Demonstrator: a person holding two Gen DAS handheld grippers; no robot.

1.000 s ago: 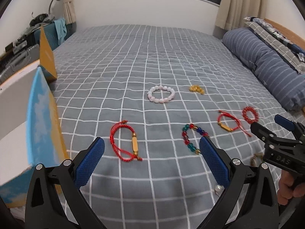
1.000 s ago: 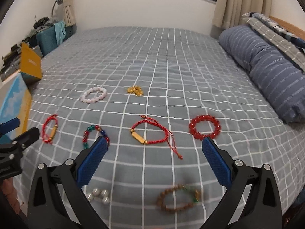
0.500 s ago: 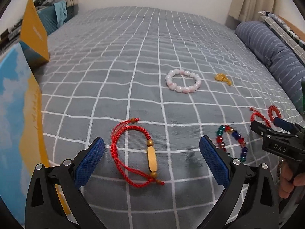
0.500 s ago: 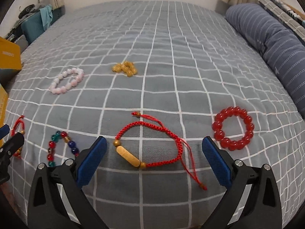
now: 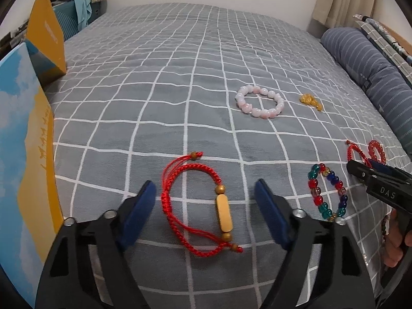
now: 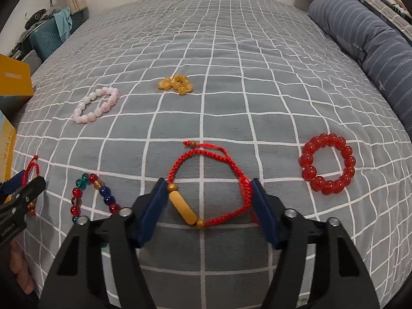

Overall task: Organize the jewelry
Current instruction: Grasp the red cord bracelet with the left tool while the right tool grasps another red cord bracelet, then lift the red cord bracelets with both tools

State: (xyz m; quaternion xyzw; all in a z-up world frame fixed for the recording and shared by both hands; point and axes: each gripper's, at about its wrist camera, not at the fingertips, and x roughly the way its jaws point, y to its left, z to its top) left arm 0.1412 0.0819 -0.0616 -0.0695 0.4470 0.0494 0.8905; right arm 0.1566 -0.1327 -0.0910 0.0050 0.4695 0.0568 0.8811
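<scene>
Several bracelets lie on a grey checked bedspread [image 5: 180, 77]. My left gripper [image 5: 204, 193] is open, its blue pads either side of a red cord bracelet with a tan bar [image 5: 224, 213]. My right gripper [image 6: 206, 193] is open, its pads close on both sides of a second red cord bracelet [image 6: 206, 164]. A multicoloured bead bracelet [image 5: 327, 193] lies between the two; it also shows in the right wrist view [image 6: 90, 195]. A pink bead bracelet [image 5: 260, 101], amber beads [image 6: 176, 83] and a red bead bracelet [image 6: 327, 163] lie further out.
A blue-and-yellow box [image 5: 23, 154] and its yellow flap [image 5: 46, 36] stand at the bed's left edge. A rolled striped blue quilt [image 6: 373, 49] lies along the right side. Cluttered furniture [image 6: 51, 31] stands beyond the far left corner.
Both grippers have moved down and forward toward the bed. Each now brackets a red cord bracelet, and the jaws are narrower than before.
</scene>
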